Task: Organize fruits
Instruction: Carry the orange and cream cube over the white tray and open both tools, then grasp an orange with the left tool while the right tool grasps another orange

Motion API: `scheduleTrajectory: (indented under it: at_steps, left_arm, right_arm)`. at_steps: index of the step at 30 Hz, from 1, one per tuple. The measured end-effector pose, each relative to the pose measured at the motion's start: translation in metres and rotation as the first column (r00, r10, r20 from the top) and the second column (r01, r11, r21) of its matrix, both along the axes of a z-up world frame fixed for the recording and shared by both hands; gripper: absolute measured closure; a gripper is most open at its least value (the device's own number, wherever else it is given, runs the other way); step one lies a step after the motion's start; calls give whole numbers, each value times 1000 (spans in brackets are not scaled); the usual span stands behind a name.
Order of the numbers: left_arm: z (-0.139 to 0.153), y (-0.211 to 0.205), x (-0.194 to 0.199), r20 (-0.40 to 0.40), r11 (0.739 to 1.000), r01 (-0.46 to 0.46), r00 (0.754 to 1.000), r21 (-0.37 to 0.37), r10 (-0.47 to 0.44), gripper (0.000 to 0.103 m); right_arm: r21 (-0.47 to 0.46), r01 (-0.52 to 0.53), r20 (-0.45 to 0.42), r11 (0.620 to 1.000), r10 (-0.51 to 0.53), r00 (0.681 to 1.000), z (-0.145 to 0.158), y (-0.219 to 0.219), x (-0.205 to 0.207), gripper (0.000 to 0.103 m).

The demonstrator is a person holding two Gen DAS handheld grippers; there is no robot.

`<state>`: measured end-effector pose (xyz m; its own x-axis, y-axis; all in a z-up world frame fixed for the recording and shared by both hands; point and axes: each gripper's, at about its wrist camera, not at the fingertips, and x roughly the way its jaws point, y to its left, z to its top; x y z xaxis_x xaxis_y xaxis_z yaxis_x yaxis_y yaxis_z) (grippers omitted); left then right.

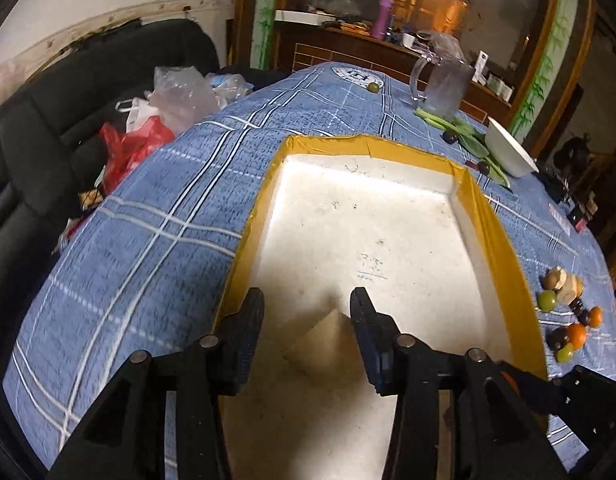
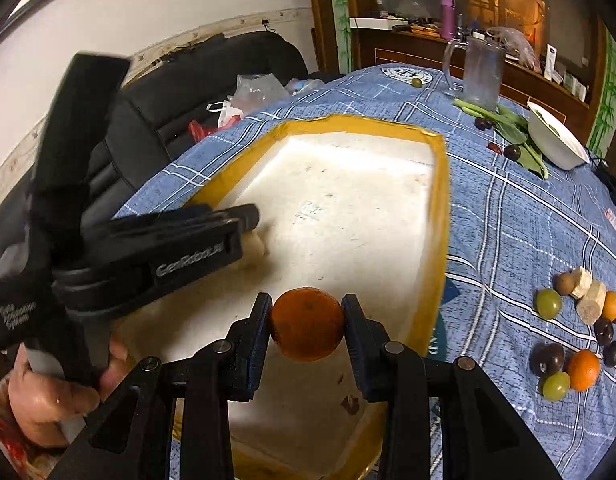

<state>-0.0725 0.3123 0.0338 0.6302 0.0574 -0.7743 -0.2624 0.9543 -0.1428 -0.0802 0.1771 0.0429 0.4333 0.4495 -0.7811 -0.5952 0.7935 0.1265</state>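
A white foam tray with a yellow taped rim (image 1: pixel 490 216) (image 2: pixel 442 200) lies on the blue plaid tablecloth. My left gripper (image 1: pixel 307 308) is open over the tray's near end, with a pale banana piece (image 1: pixel 328 336) lying between and below its fingers. In the right wrist view the left gripper (image 2: pixel 244 216) reaches in from the left over that piece (image 2: pixel 256 248). My right gripper (image 2: pixel 306 316) is shut on an orange (image 2: pixel 307 323), held above the tray's near end. A pile of loose fruit (image 2: pixel 576 332) (image 1: pixel 568 312) lies right of the tray: oranges, green grapes, dark plums, banana pieces.
A glass mug (image 1: pixel 444 84), green vegetables (image 1: pixel 476 140) with dark plums, a white bowl (image 1: pixel 508 152) and one green fruit (image 1: pixel 373 87) sit at the table's far end. A black sofa with plastic bags (image 1: pixel 148 128) is on the left. A sideboard stands behind.
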Motion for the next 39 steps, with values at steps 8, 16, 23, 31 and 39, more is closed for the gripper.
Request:
scheduleTrajectory:
  at_steps: [8, 16, 23, 31, 39]
  left_arm:
    - [1, 8, 15, -1, 999, 34, 999, 15, -34, 59]
    - [47, -14, -20, 83, 1000, 19, 996, -13, -18, 34]
    - [86, -75, -43, 182, 991, 128, 976, -28, -121, 19]
    - [69, -164, -29, 123, 953, 299, 948, -43, -292, 19]
    - [42, -219, -16, 58, 914, 404, 914, -30, -402, 19]
  right_arm:
    - [32, 8, -1, 999, -8, 1000, 7, -6, -9, 45]
    - [143, 95, 13, 985, -98, 995, 34, -55, -15, 44]
    - [170, 256, 28, 952, -264, 964, 36, -152, -33, 43]
    - [121, 510, -11, 851, -513, 858, 19, -283, -33, 43]
    - [125, 533, -27, 837, -534, 845, 11, -315, -18, 43]
